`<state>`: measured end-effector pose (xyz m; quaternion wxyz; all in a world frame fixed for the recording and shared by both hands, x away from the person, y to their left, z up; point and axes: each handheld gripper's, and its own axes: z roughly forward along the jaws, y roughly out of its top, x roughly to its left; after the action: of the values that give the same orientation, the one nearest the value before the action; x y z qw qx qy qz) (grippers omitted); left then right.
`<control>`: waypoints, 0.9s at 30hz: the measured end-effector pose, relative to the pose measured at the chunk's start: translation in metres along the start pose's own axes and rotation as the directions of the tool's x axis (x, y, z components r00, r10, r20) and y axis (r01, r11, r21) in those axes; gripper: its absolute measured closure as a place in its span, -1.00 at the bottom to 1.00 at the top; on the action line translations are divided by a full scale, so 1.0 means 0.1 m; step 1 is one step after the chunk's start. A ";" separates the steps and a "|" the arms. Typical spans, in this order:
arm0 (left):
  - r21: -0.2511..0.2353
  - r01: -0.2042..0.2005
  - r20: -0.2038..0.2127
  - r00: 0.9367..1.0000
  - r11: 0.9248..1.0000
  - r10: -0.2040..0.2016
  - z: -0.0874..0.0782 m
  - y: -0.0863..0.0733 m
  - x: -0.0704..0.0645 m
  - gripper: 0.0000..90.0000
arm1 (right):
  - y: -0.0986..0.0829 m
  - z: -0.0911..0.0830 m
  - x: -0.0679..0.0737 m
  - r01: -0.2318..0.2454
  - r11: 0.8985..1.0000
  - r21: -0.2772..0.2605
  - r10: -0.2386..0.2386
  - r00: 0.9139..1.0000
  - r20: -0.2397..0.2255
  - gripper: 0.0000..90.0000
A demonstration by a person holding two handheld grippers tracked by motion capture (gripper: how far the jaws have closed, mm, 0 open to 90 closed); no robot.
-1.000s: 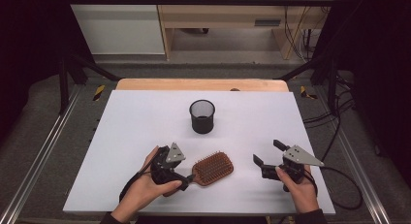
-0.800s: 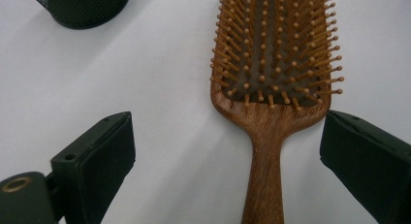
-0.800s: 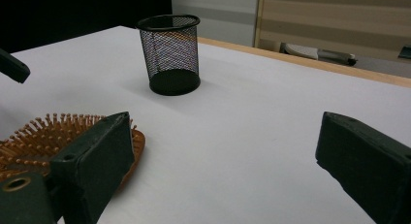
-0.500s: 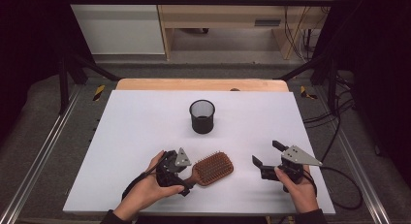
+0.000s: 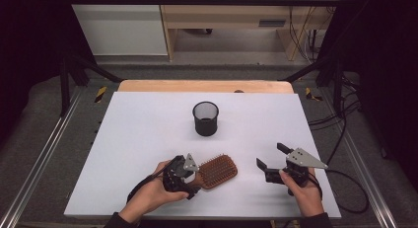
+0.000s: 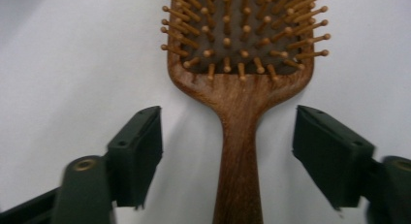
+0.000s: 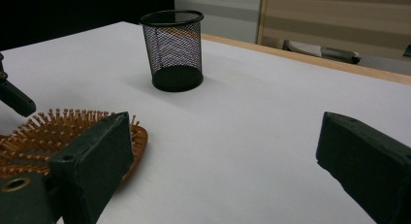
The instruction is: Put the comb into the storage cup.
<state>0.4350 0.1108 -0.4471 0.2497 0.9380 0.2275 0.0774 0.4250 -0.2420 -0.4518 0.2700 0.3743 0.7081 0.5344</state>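
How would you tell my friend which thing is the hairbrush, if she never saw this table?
Look at the white table, at the edge nearest the person. Between the two hand-held grippers lies a wooden paddle hairbrush, bristles up, its handle between the open jaws of the left gripper. The only other thing on the table is a black mesh cup, standing farther back; the brush is brown, flat and spiky.

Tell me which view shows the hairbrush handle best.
The left gripper view: the handle runs up the middle between the open left tool's jaws, wood grain sharp. The high view shows the brush small, its handle under that tool. The right gripper view catches the bristled head, not the handle.
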 end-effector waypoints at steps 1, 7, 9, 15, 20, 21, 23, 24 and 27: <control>0.004 -0.003 0.006 1.000 1.000 0.003 0.00 0.00 0.00 -0.30 | 0.00 0.00 0.00 0.000 1.000 0.000 0.000 1.000 0.000 -0.86; 0.051 -0.013 0.020 1.000 0.999 0.012 0.03 0.01 -0.01 -0.05 | 0.00 0.00 0.00 0.001 1.000 0.002 -0.001 1.000 -0.001 -0.86; 0.062 -0.014 0.025 1.000 0.998 0.012 0.04 0.01 -0.01 0.03 | 0.00 0.00 0.00 0.001 1.000 0.004 -0.001 1.000 -0.001 -0.86; 0.085 -0.012 0.037 0.999 0.996 0.009 0.07 0.00 0.02 0.12 | 0.00 0.01 0.00 0.003 1.000 0.007 -0.003 1.000 -0.004 -0.86; 0.092 -0.005 0.039 0.999 0.996 0.002 0.08 0.03 0.04 0.19 | 0.00 0.01 0.00 0.002 1.000 0.008 -0.002 1.000 -0.004 -0.86; 0.095 -0.004 0.040 0.999 0.995 0.000 0.08 0.04 0.04 0.22 | 0.00 0.01 0.00 0.001 1.000 0.008 -0.001 1.000 -0.005 -0.86; 0.106 -0.008 0.043 0.999 0.994 0.003 0.08 0.05 0.05 0.29 | 0.00 0.01 0.00 0.002 1.000 0.008 -0.002 1.000 -0.005 -0.86; 0.112 -0.010 0.044 0.999 0.994 0.005 0.08 0.06 0.04 0.33 | 0.00 0.01 0.00 0.002 1.000 0.008 -0.002 1.000 -0.005 -0.86; 0.126 -0.028 0.050 0.999 0.992 0.022 0.08 0.08 0.03 0.42 | 0.00 0.01 0.00 0.002 1.000 0.007 -0.002 1.000 -0.006 -0.86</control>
<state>0.4429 0.1025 -0.4503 0.1942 0.9564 0.2140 0.0431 0.4252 -0.2414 -0.4522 0.2671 0.3728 0.7113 0.5327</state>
